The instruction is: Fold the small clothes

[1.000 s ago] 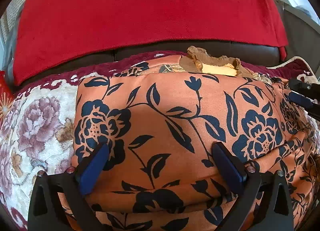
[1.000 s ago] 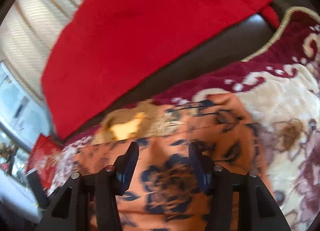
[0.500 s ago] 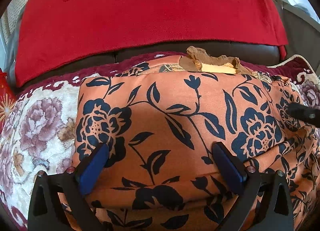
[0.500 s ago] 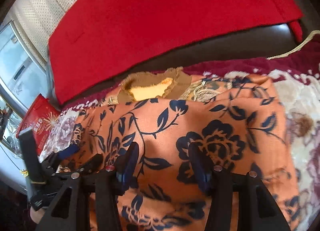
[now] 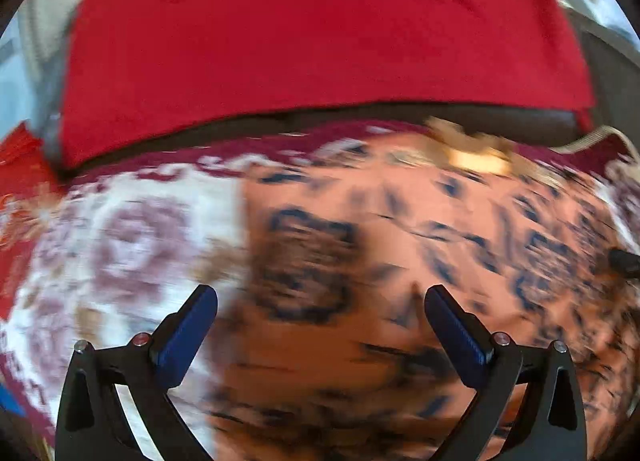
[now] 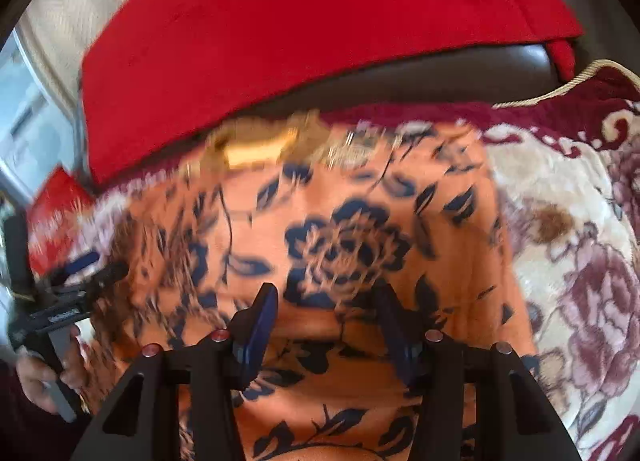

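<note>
1. though both views are smeared by motion, the orange floral garment (image 5: 400, 261) can be seen lying spread on the flowered blanket (image 5: 132, 245), its far edge near the blanket's dark red back border.
2. a small tan and yellow piece of cloth (image 5: 476, 157) sits at the garment's far edge, just in front of the dark sofa back (image 6: 460, 77).
3. a red cloth (image 5: 320, 41) hangs over the sofa back.
4. the left gripper (image 5: 320, 301) has its blue-padded fingers (image 5: 188, 329) spread wide above the garment's left edge, nothing between them.
5. the right gripper (image 6: 328, 301) hovers over the garment's near part with fingers at a middling gap, pressing on nothing that shows.
6. in the right view, a hand (image 6: 44, 377) holds the left gripper's handle at the blanket's left edge, beside a red box (image 6: 56, 217).
</note>
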### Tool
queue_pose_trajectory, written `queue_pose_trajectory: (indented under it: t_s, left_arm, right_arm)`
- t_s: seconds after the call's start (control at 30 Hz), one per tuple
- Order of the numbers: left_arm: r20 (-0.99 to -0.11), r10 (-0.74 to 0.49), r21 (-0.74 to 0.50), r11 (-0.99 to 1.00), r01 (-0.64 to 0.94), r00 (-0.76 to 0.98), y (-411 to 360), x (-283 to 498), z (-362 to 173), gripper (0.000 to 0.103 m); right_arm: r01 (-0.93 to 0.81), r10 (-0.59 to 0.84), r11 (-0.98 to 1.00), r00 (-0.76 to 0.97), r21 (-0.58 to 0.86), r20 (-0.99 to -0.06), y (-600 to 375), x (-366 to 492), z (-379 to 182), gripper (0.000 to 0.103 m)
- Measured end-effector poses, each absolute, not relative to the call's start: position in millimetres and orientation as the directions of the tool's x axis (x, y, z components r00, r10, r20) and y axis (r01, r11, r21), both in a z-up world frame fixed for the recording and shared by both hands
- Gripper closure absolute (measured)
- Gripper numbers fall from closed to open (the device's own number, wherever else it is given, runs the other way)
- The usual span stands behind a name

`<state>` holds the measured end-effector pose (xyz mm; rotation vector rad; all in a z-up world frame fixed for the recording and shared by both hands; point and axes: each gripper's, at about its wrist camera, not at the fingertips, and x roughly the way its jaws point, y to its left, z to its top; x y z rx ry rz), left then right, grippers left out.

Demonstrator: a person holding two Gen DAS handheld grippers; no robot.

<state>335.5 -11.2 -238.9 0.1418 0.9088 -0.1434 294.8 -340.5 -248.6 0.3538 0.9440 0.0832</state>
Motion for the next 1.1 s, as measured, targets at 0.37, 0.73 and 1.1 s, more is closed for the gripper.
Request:
queue_pose_trajectory:
  t_s: [0.37, 0.73, 1.1]
  left_arm:
    - [-0.877, 0.016, 0.049, 0.997, 0.055, 0.481, 21.7, 365.3, -272.0, 0.0]
    - [-0.853, -0.016, 0.036, 0.995, 0.09, 0.521, 7.7, 339.8, -258.9, 0.0]
    - [-0.819, -0.023, 0.016, 0.998, 0.063, 0.574, 21.5, 354.2, -246.6, 0.0]
  right_arm:
    - [0.324, 0.153, 0.84, 0.629, 0.435, -0.763, -410.3, 334.7, -276.4, 0.048]
    - [0.162, 0.273, 0.872, 0.622, 0.462, -0.734, -353.8, 312.6, -252.4, 0.047]
    - [0.097, 0.253, 0.92, 0.593, 0.38, -0.765, -319.7, 312.5, -251.0, 0.047]
